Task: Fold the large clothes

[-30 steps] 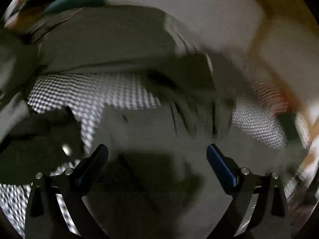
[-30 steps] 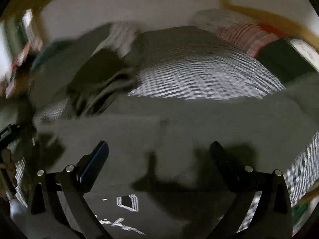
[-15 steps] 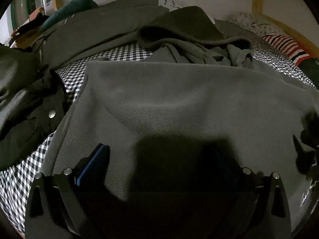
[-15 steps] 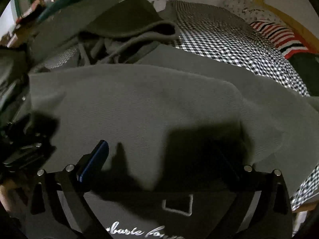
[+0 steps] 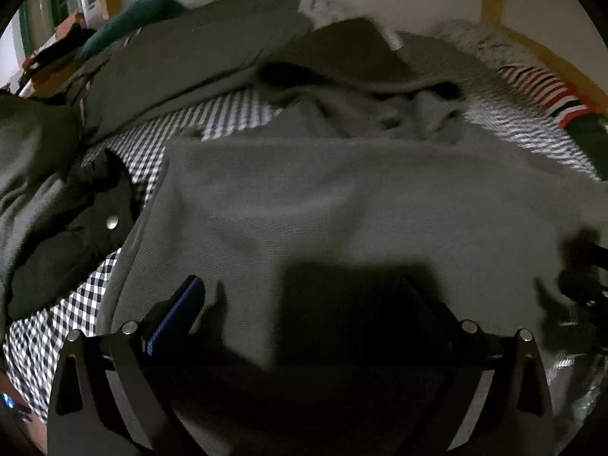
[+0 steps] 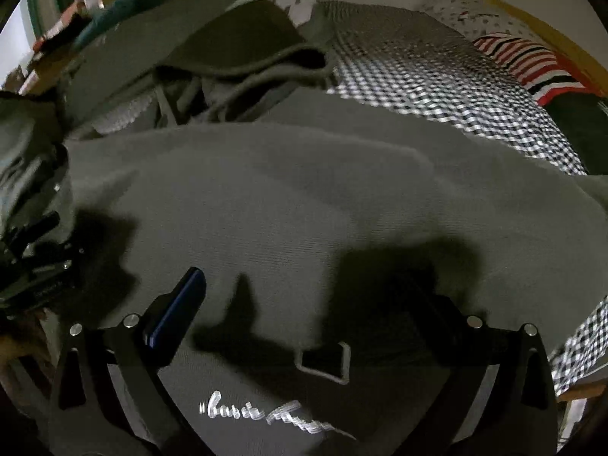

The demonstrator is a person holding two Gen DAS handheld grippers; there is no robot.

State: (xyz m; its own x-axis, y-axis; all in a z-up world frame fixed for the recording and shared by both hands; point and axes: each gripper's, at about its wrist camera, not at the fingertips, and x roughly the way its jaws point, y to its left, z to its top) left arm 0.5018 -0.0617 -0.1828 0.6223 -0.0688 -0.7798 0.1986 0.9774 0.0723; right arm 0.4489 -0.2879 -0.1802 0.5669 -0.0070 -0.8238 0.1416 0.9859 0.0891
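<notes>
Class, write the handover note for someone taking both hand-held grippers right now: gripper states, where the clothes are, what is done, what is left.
Left hand-held gripper: open, empty, above the left part of the grey sweater.
Right hand-held gripper: open, empty, above the sweater near its white script logo.
The sweater lies spread flat across the checked bedsheet; one folded-over layer covers its upper part. An unfolded pile of grey clothes sits behind it, and a dark jacket lies at the left.
Done: sweater laid out, apparently one fold made.
Left: probably finish folding the sweater, then the pile.
</notes>
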